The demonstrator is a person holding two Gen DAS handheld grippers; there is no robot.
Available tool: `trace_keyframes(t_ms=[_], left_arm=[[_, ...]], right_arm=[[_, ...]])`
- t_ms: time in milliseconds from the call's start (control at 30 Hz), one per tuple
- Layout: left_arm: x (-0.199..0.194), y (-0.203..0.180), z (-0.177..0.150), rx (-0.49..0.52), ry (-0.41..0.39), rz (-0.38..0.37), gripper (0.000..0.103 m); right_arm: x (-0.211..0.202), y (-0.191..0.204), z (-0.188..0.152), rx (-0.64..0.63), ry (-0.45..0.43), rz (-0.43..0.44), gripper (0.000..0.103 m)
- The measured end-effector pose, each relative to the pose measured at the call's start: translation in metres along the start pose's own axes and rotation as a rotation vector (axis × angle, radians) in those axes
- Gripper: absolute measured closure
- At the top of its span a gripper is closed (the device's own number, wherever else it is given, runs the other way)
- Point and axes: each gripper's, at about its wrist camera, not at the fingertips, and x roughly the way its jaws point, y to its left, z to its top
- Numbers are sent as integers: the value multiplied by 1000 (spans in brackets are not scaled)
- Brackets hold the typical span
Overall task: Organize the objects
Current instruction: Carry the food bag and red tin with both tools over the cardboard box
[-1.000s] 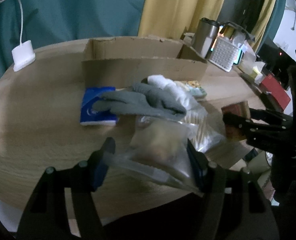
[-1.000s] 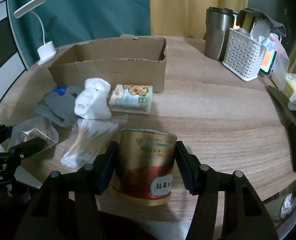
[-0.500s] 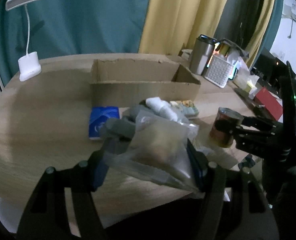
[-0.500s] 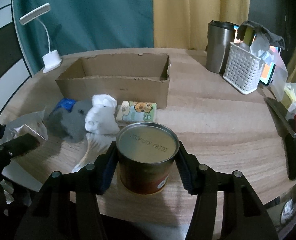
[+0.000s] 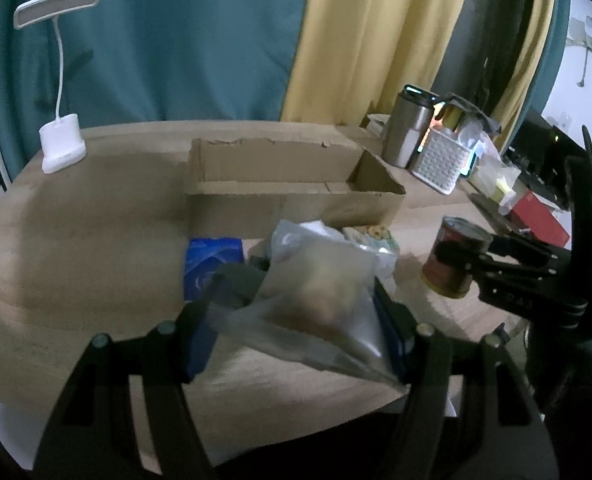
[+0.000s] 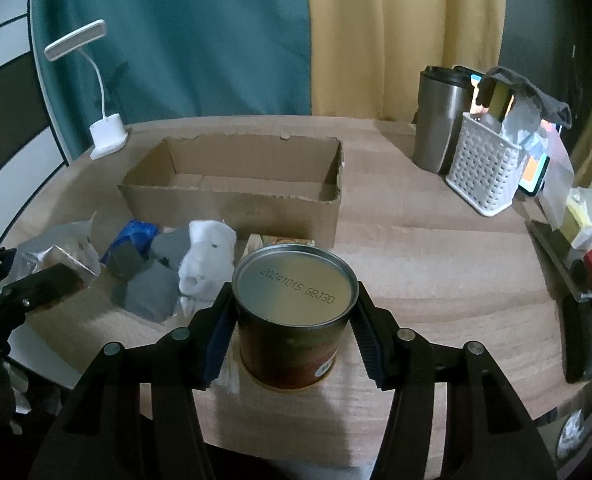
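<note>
Transport looks like the step in hand: the right gripper (image 6: pixel 291 332) clamps a round metal can with red-gold label (image 6: pixel 293 314) at lower centre, upright, silver lid stamped with a date. The left gripper (image 5: pixel 296 320) pinches a crinkled clear plastic bag (image 5: pixel 320 292). Next, I judge, both need carrying over the open brown cardboard box (image 6: pixel 231 196) at frame centre before letting go.

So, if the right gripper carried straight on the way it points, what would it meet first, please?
Probably the near wall of the cardboard box, behind the can it holds; depth is uncertain.
</note>
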Motion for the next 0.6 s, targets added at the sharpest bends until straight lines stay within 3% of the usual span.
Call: trace_keyframes(t_ms=[600], left_arm=[[16,0,29,1,-12,-8,34]], right_arm=[[4,-9,27,-4,-23,2,45]])
